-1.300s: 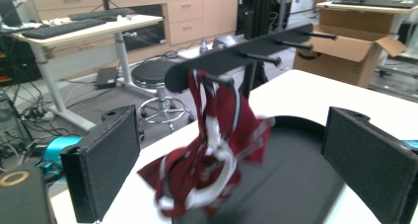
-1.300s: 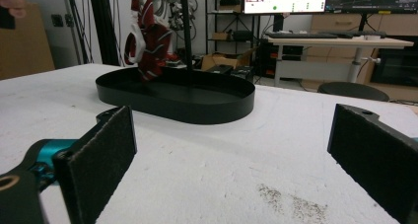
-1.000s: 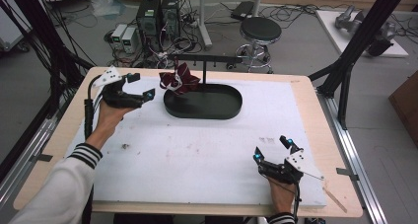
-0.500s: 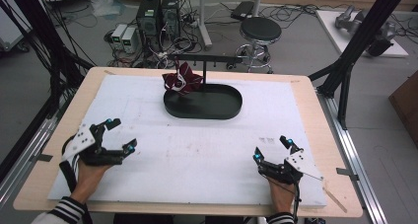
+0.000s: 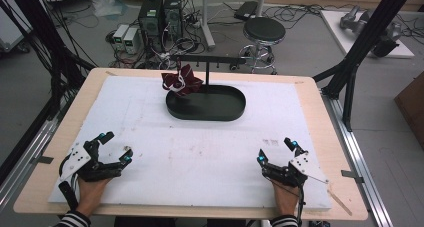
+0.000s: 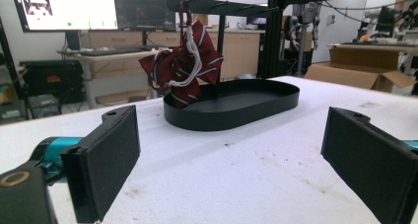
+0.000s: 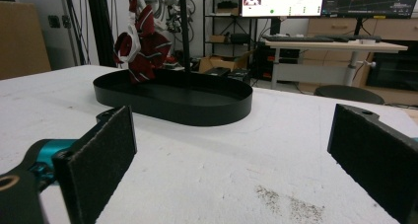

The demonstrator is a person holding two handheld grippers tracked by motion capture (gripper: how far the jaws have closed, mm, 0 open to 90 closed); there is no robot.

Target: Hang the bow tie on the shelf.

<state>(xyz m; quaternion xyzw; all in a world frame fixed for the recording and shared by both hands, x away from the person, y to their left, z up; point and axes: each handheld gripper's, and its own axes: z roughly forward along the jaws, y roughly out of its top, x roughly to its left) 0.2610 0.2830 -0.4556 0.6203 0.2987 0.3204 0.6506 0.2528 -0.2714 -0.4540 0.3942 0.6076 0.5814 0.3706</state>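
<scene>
A dark red striped bow tie (image 5: 181,81) (image 6: 183,66) (image 7: 142,46) hangs from the left end of a black rack bar (image 5: 215,62), above a black oval tray (image 5: 227,108) (image 6: 266,93) (image 7: 207,110) at the back middle of the white board. My left gripper (image 5: 115,148) (image 6: 231,160) rests near the front left corner, open and empty. Near the front right sits my right gripper (image 5: 275,151) (image 7: 231,160), also open with nothing between its pads. Both point toward the tray, well short of it.
The white foam board (image 5: 210,152) lies on a wooden table (image 5: 320,117). Black frame posts (image 5: 350,72) rise at the right and left sides. Behind the table are a stool (image 5: 264,32), computers and cables on the floor.
My left gripper came back from beside the tray and bow tie to the front left corner of the board. The right gripper has stayed put.
</scene>
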